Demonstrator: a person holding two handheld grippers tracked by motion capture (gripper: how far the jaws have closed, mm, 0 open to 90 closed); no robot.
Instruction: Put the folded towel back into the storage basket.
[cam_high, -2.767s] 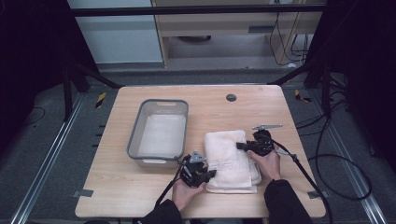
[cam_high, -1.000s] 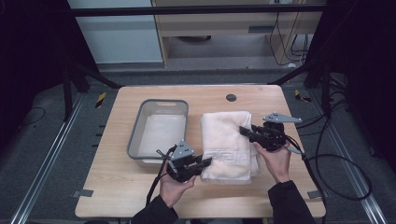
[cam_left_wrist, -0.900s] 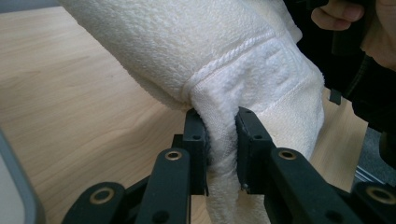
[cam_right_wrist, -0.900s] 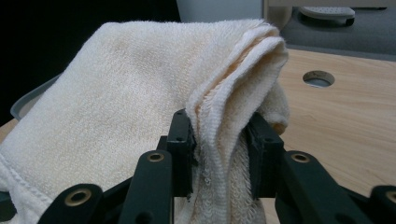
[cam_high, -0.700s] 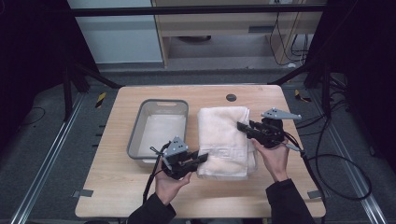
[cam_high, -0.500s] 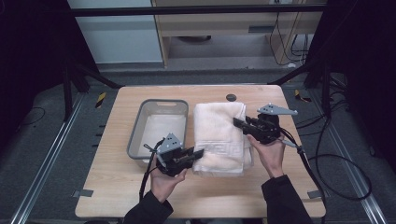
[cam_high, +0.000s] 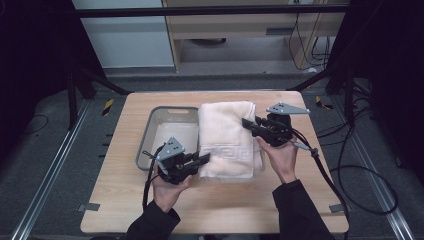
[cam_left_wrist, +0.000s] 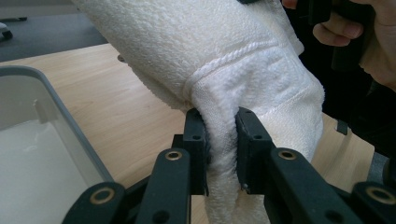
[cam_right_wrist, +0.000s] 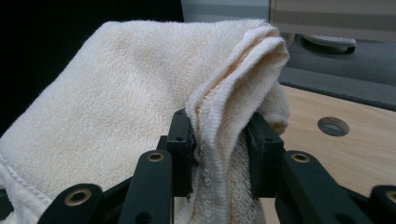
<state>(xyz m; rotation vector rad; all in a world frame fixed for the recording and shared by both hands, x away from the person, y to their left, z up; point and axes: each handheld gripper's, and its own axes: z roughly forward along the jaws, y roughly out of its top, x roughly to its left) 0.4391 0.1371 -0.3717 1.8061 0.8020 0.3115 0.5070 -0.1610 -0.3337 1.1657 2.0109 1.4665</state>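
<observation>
Wooden table (cam_high: 300, 200), grey bin (cam_high: 145, 145) at left; folded towel (cam_high: 227, 140) lifted just beside bin, pinched by left gripper (cam_high: 202, 159) and right gripper (cam_high: 246, 123), both clamped on edges; risk: thick folds slipping out, towel sagging onto bin rim

My high camera sits above my side of the light wooden table (cam_high: 225, 210), facing forward and down, far enough to take in the whole tabletop. The camera on my left gripper (cam_left_wrist: 219, 140) looks along its black jaws, very close to the folded cream terry towel (cam_left_wrist: 224, 56). The one on my right gripper (cam_right_wrist: 219, 140) sits equally close. All three views share that towel and the tabletop beside it.
</observation>
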